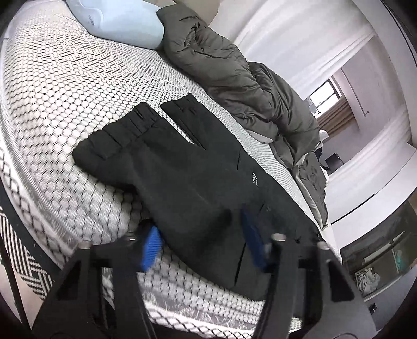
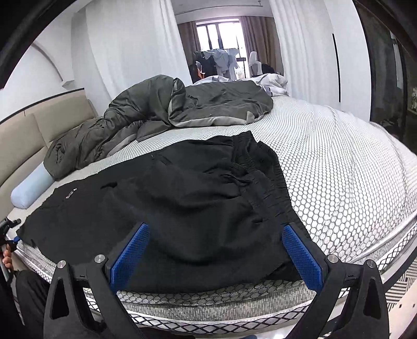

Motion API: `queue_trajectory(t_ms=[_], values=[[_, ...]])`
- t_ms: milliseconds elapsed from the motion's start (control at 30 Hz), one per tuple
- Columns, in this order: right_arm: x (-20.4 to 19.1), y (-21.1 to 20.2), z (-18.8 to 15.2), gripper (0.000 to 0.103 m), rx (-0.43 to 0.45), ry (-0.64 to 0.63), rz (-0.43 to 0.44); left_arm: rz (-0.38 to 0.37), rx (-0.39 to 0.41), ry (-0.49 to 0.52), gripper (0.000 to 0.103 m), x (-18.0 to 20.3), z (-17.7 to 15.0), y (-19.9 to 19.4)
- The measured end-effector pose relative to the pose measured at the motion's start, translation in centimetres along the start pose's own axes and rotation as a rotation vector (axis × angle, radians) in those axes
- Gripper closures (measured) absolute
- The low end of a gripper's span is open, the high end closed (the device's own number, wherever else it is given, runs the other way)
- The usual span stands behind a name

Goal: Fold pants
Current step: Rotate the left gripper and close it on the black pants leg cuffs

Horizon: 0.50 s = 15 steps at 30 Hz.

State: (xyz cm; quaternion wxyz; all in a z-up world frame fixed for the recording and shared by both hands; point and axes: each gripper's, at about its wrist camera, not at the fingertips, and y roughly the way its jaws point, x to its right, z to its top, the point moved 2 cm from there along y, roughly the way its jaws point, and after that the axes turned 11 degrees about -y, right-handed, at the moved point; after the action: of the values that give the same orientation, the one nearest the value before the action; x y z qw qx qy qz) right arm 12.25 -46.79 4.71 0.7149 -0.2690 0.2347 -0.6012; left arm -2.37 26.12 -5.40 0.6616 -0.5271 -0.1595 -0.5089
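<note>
My left tool (image 1: 200, 242) is spread wide, its blue pads (image 1: 150, 247) parted on either side of the near edge of the black pants (image 1: 182, 169), gripping nothing. The pants lie flat on the bed (image 1: 65, 86), on a mattress cover printed with a honeycomb pattern, their two leg ends pointing away toward the pale blue pillow (image 1: 122, 20). To the right of the pants a crumpled grey-green duvet (image 1: 234, 73) runs along the far side of the bed.

From my right wrist view, the pillow (image 2: 31, 190) sits at the far left against the beige headboard (image 2: 23, 146), with the duvet (image 2: 169, 109) heaped beyond the pants (image 2: 187, 203). The waistband with its drawstring (image 2: 239, 180) is bunched up toward the right. My right tool (image 2: 216, 250) is also released, both pads (image 2: 302, 255) well apart, just over the pants' near edge at the mattress rim.
</note>
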Motion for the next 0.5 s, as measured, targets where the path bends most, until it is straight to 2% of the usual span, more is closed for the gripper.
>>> queue_trajectory(t_ms=[67,133,267,367,500], values=[[0.3,-0.1,-0.2,0.0,-0.005,0.03,0.017,0.008,-0.003,-0.035,0.086,0.1,0.7,1.0],[0.9,-0.3,-0.4,0.0,-0.009,0.071,0.043,-0.004,0.026,-0.046,0.095,-0.2,1.2,0.7],[2.9,-1.3,-1.7,0.0,-0.039,0.18,0.081,-0.006,0.066,-0.033,0.098,-0.6,1.9,-0.6],[4.2,-0.9,-3.6,0.0,-0.094,0.296,0.165,0.001,0.067,-0.027,0.098,-0.8,1.9,-0.9],[4.9,0.3,-5.3,0.004,-0.077,0.44,0.315,0.011,0.067,-0.02,0.098,-0.7,1.7,-1.2]])
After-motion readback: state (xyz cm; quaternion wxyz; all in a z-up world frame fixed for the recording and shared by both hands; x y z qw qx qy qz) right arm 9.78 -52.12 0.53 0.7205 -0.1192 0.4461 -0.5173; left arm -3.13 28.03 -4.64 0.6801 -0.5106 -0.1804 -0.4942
